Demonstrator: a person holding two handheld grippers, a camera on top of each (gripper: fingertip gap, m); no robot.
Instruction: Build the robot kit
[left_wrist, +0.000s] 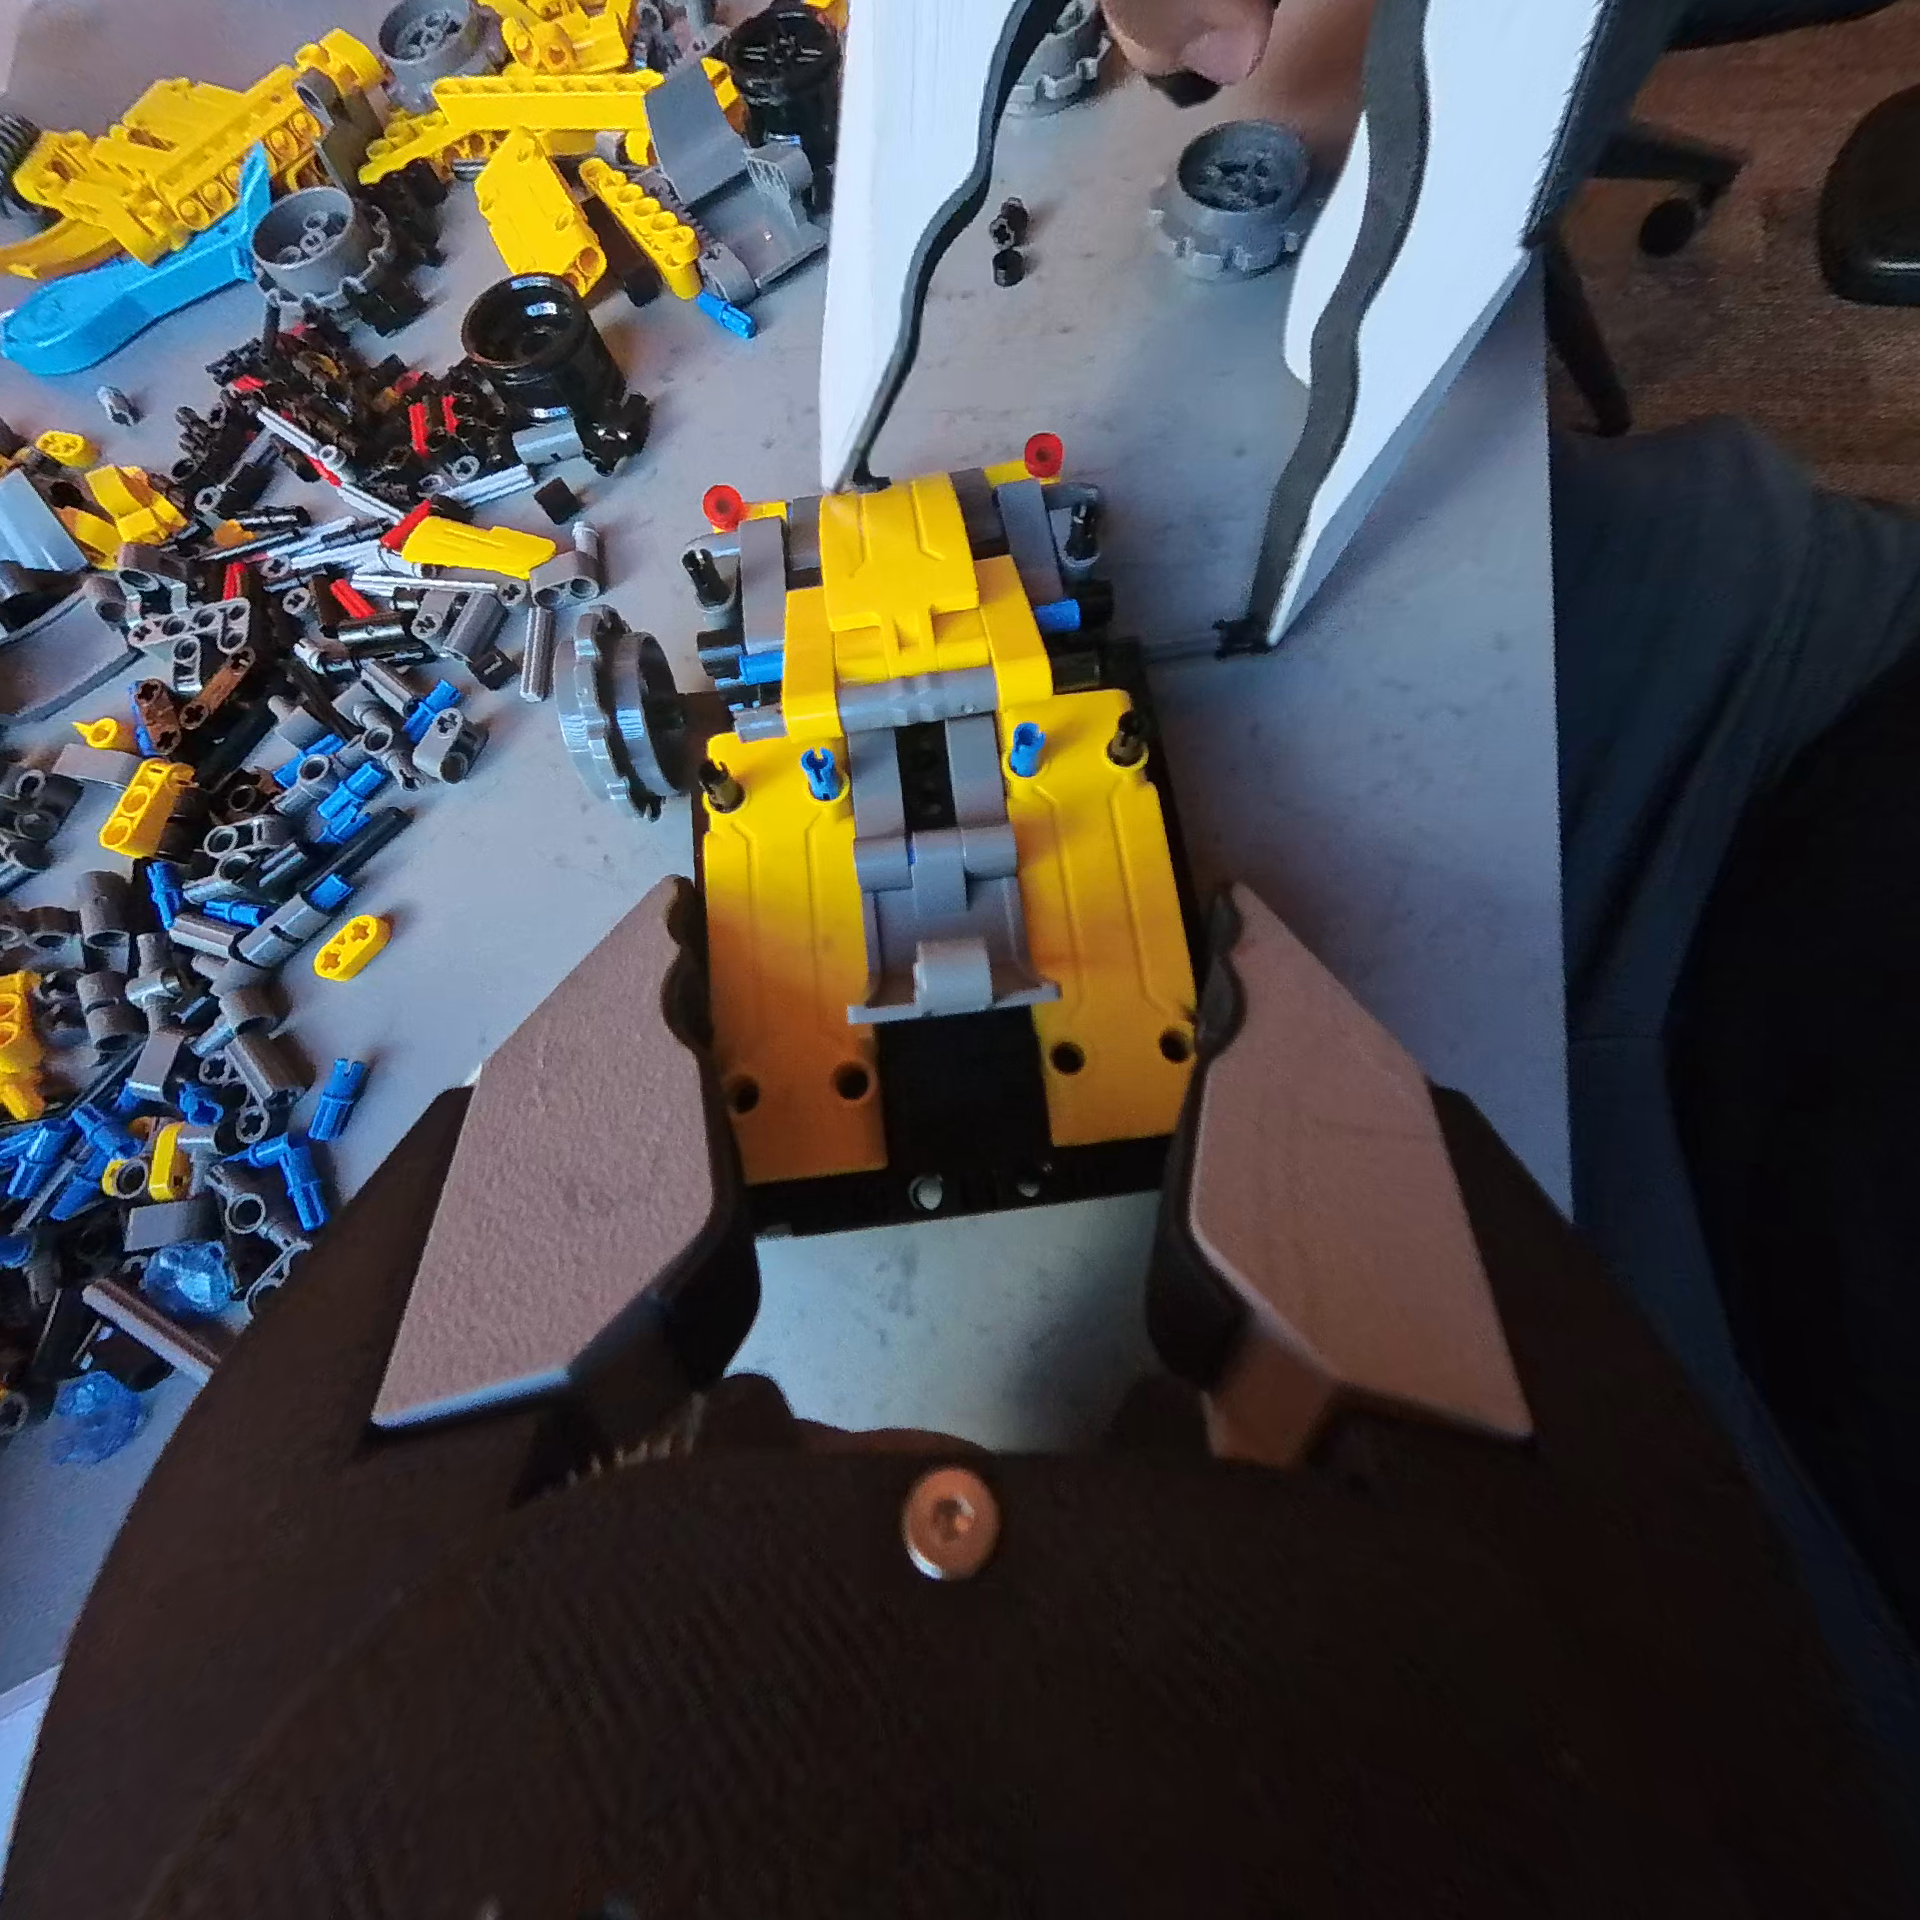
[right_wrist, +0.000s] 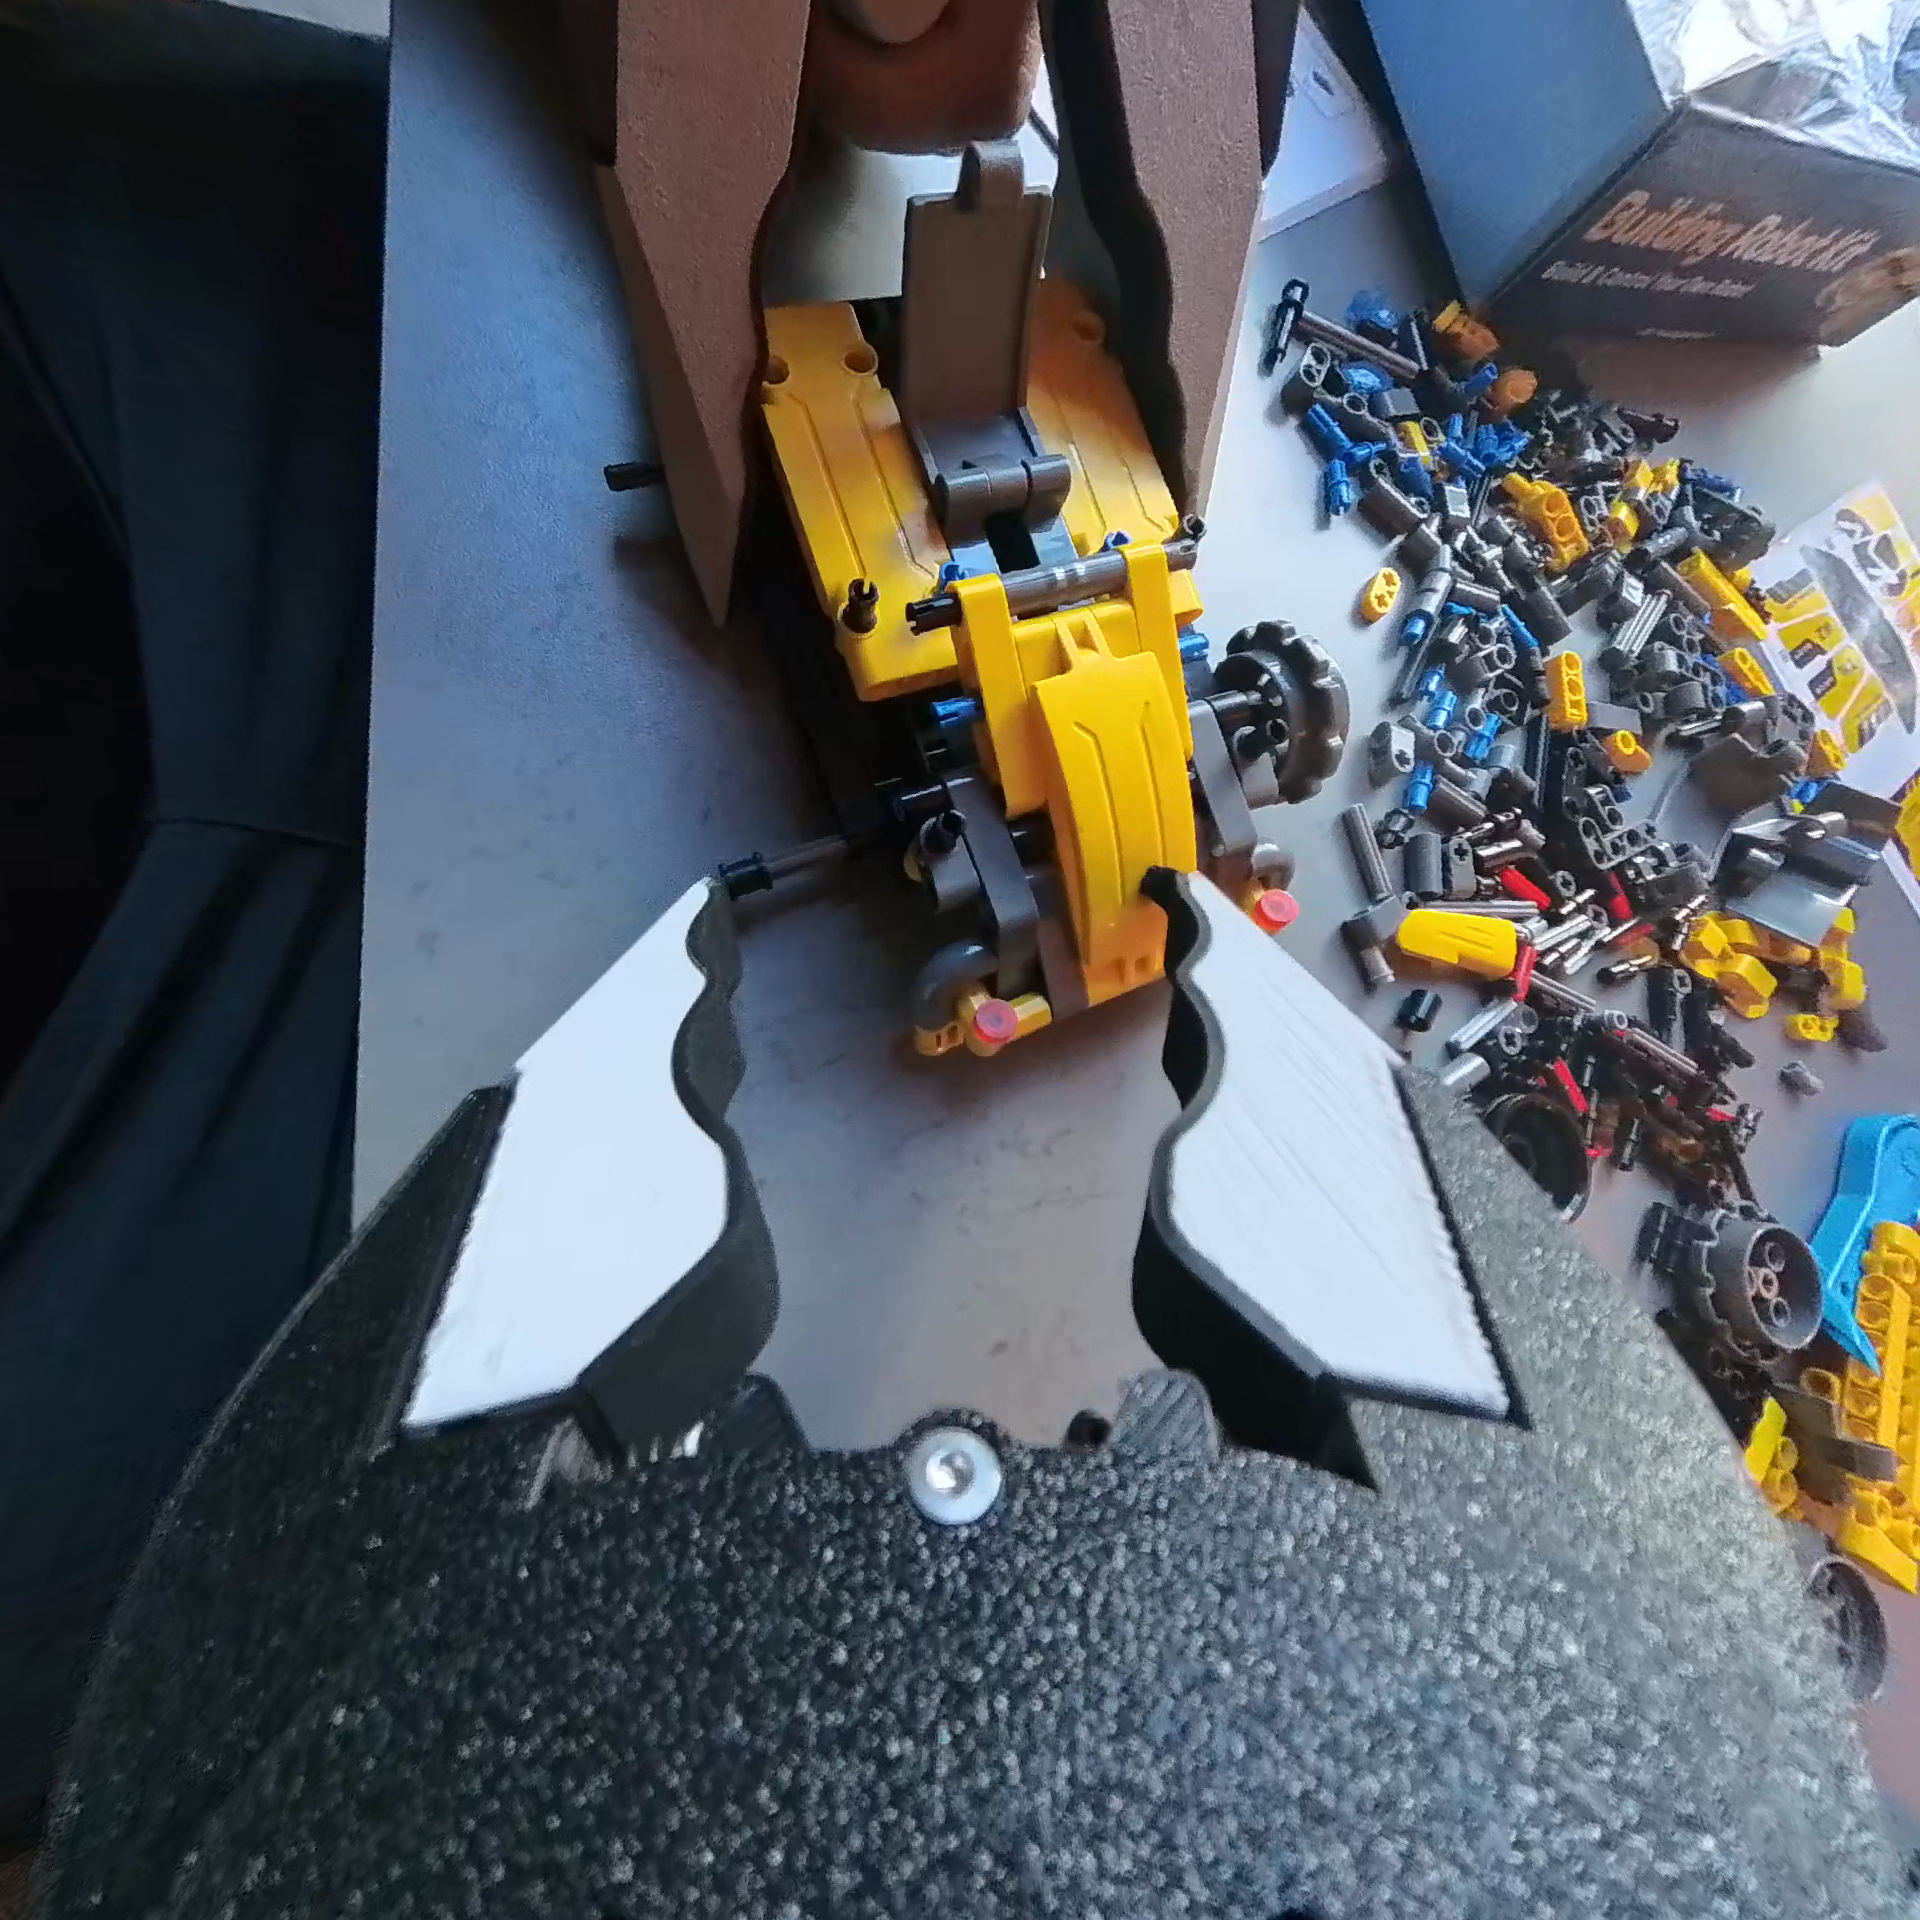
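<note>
Left wrist view: model (left_wrist: 940, 831), yellow, grey and black, lies on the grey table (left_wrist: 1351, 831); long axis runs straight away from the camera, red-studded end far.
Model position: near the table's right edge (left_wrist: 1553, 727).
Left gripper (left_wrist: 945, 925): brown fingers clamped on the model's wide yellow-panelled end, one on each flank.
Right gripper (right_wrist: 940, 899): white fingers spread wide; right fingertip (right_wrist: 1179, 904) touches the curved yellow panel at the red-studded end, left fingertip beside a black axle.
Loose parts (left_wrist: 260, 727): crowded pile left of the model; toothed wheel (left_wrist: 623, 717) just beside it.
Open room: bare table between model and right edge.
Box (right_wrist: 1714, 239): dark, far across the table.
</note>
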